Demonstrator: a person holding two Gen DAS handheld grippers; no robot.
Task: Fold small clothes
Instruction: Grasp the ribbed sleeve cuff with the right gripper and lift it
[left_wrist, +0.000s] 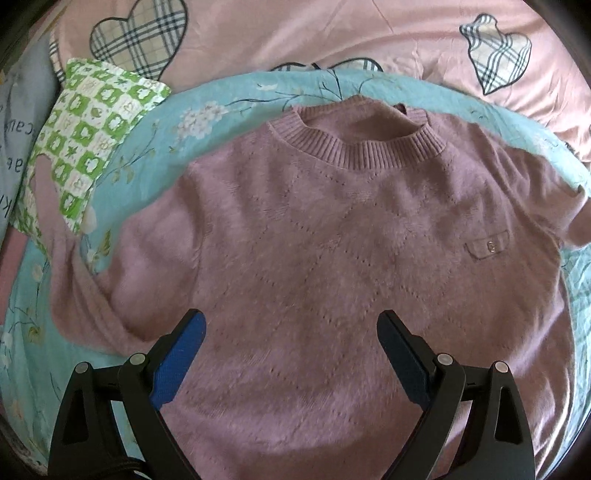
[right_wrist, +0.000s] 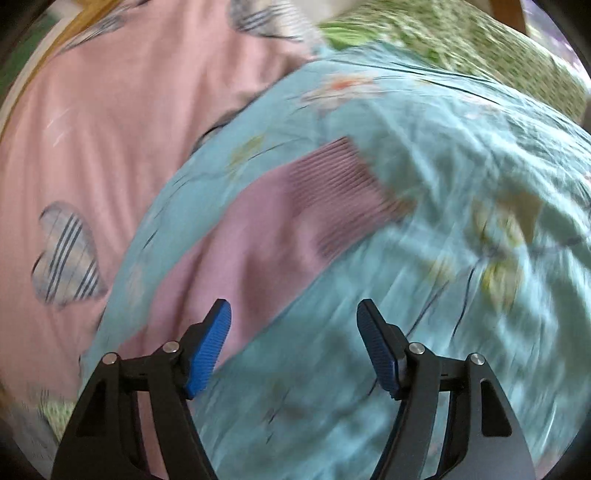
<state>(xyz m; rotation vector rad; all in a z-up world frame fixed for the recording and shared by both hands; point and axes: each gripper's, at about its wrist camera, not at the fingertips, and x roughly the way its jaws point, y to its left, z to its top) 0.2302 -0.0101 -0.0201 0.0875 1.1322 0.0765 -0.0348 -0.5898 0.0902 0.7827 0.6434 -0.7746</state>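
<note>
A mauve, fuzzy knitted sweater with a ribbed crew collar lies face up and spread flat on a light blue floral quilt; a pink bedsheet printed with plaid hearts lies beyond it. A green-and-white patterned pillow sits at the far left of the left wrist view, just beside the sweater's sleeve on that side.

The left gripper hangs over the lower body of the sweater with its jaws spread wide and nothing between them. The right gripper is likewise wide apart and empty, poised over the quilt beside the sweater's outstretched sleeve, whose ribbed cuff points away from the camera. The right wrist view is motion-blurred, so fine detail there is unreliable.

Assessment: no fold appears to have been made; the step in hand is judged to be the first sleeve fold. To do it well, the right gripper should close on both layers of the cuff rather than the fuzzy nap alone, lift only enough to clear the quilt, and lay the sleeve straight across the chest. The left gripper would do well to pin the body so the garment does not slide on the soft bedding.
</note>
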